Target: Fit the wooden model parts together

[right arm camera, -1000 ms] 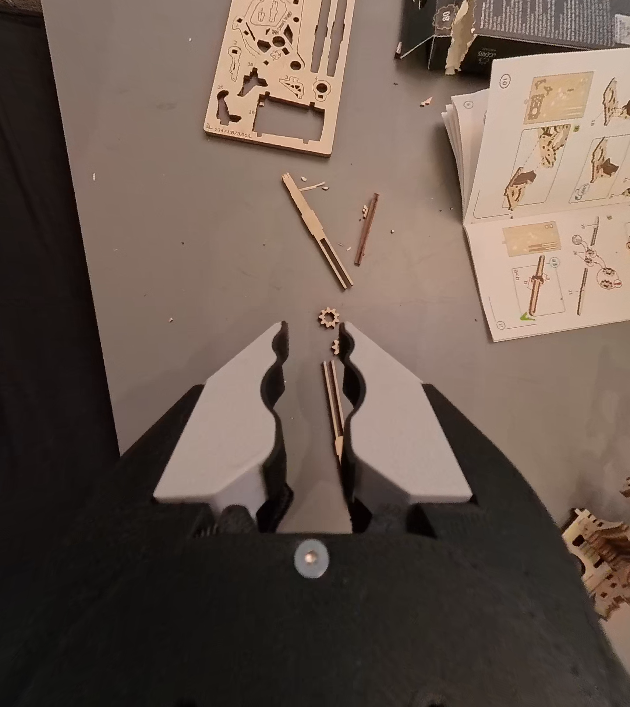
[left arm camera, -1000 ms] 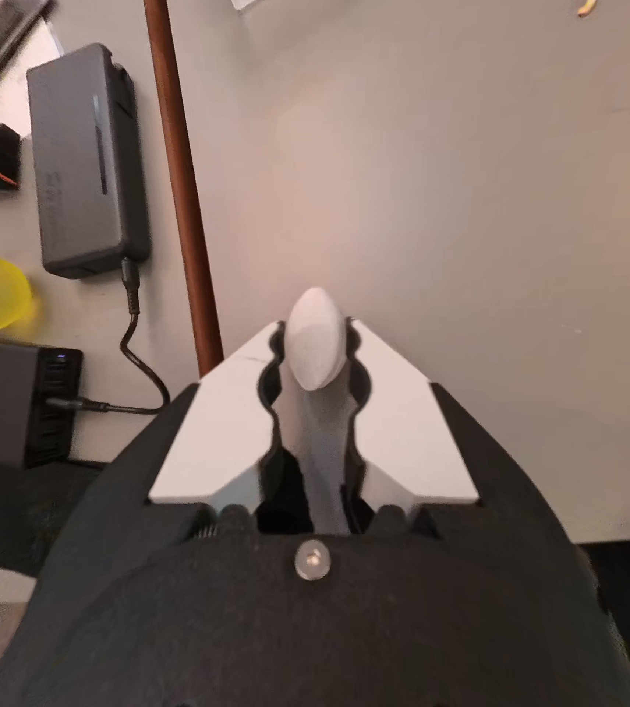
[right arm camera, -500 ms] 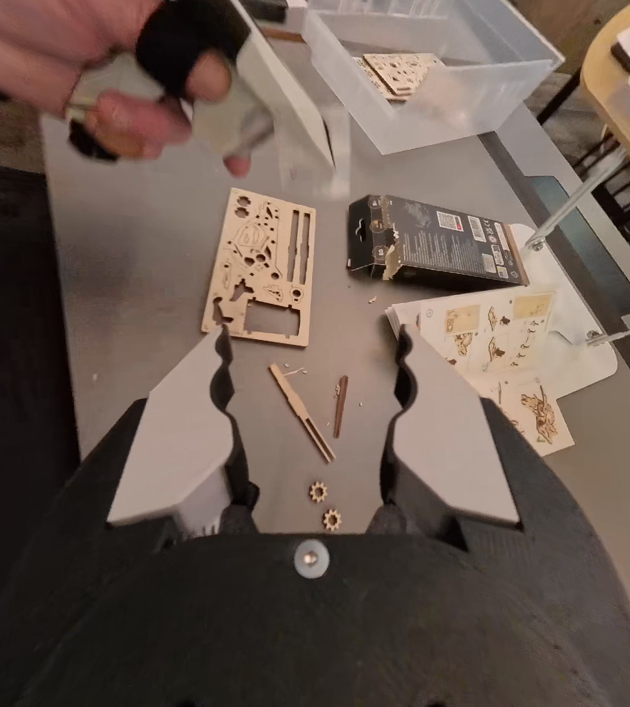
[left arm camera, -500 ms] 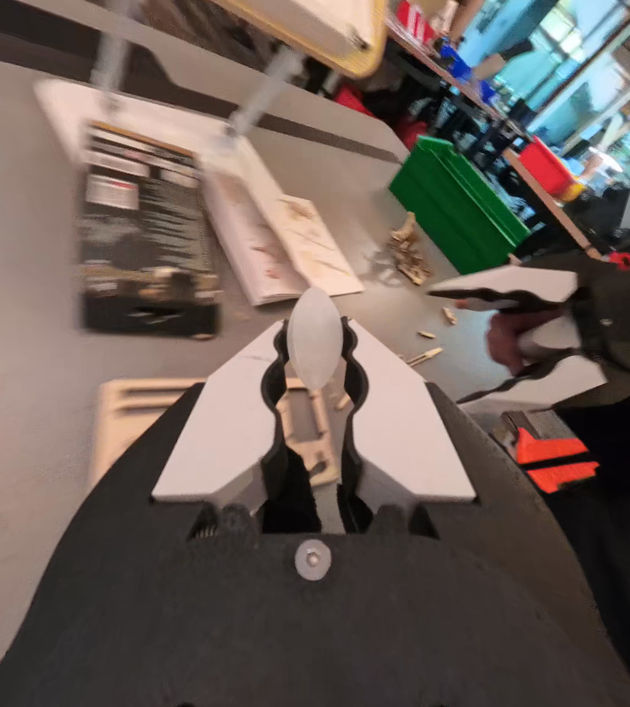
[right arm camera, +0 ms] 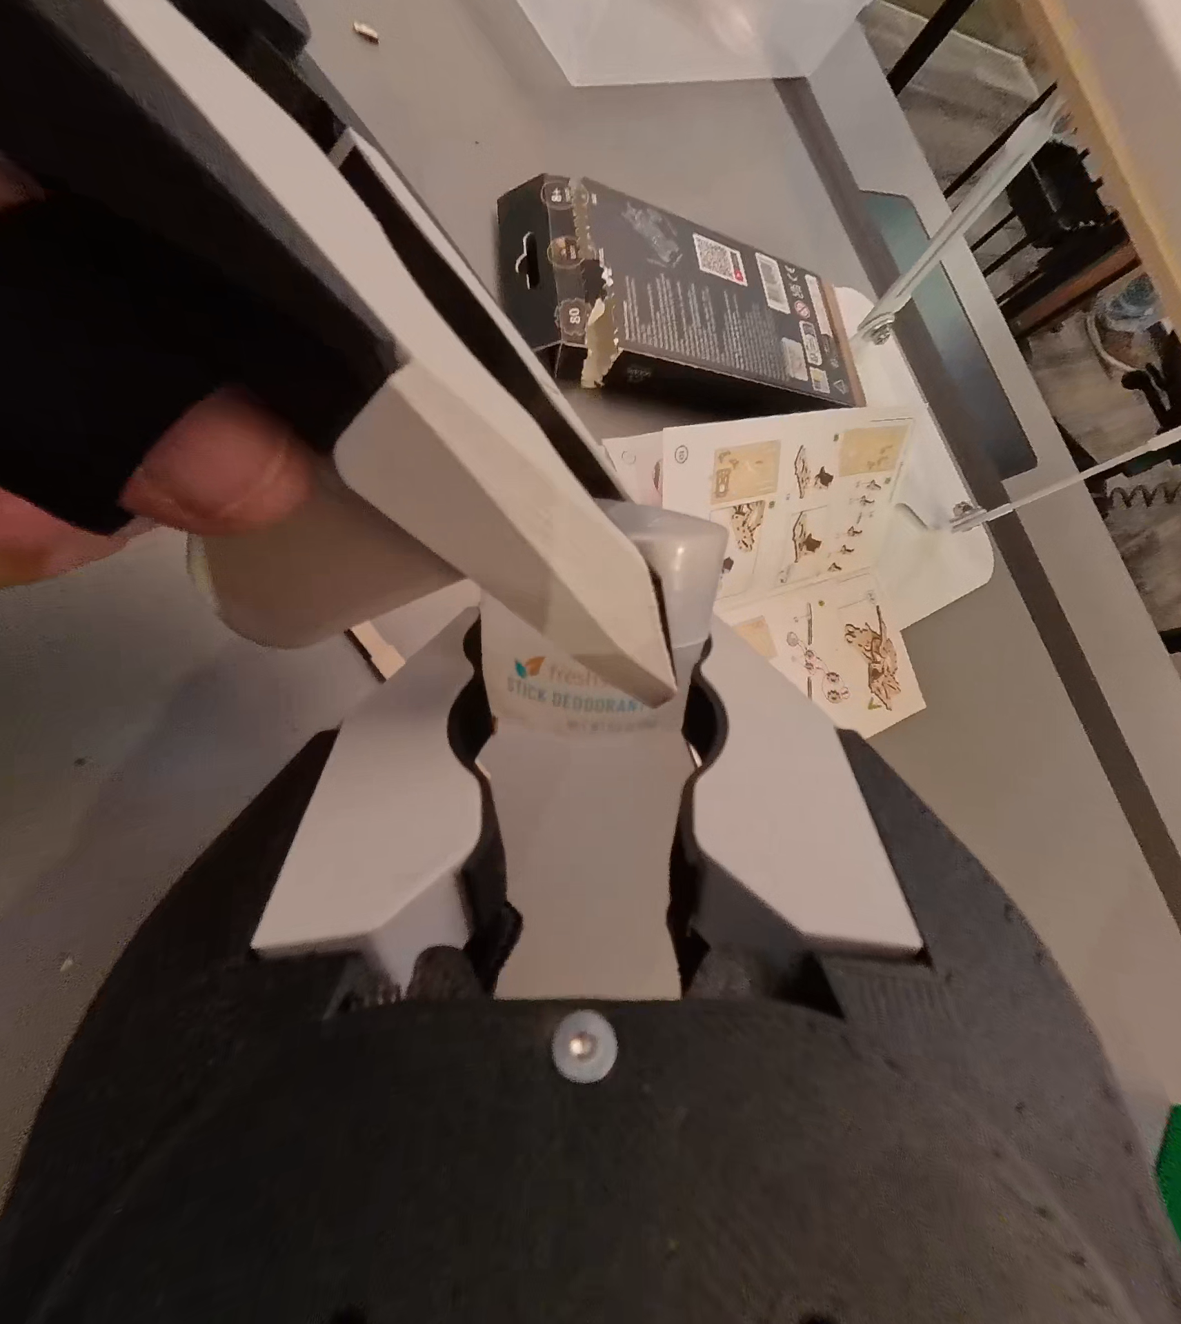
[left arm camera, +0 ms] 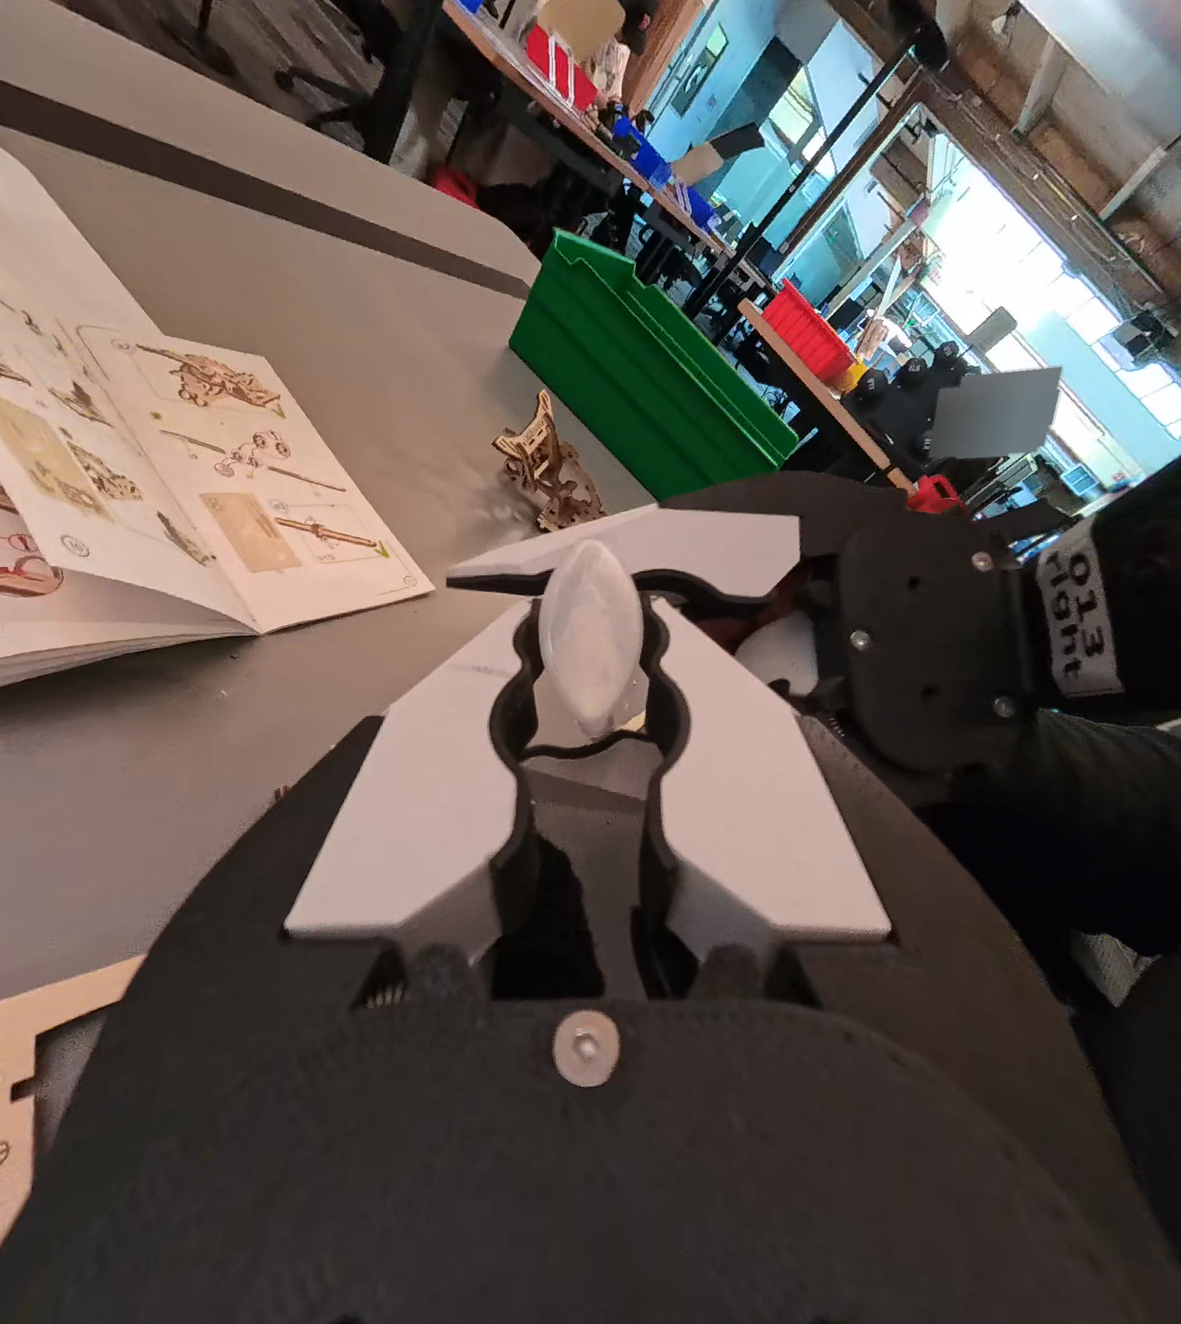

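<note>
Both tongs are now closed on one small white stick container (right arm camera: 577, 688): left tongs (left arm camera: 591, 630) at its cap, right tongs (right arm camera: 584, 688) newly brought onto its body. Wooden model (left arm camera: 550, 469) is left on the surface (left arm camera: 329, 301), so fitting seems paused.

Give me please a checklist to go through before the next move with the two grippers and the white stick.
1. Left gripper jaws shut on the translucent cap: ok.
2. Right gripper jaws pressing both sides of the white stick: ok.
3. Cap loose on the stick: cannot tell.
4. Either gripper holding anything wooden: not ok, neither does.
5. Instruction booklet open on the table: ok.
6. Partly built wooden model standing clear of both grippers: ok.
</note>
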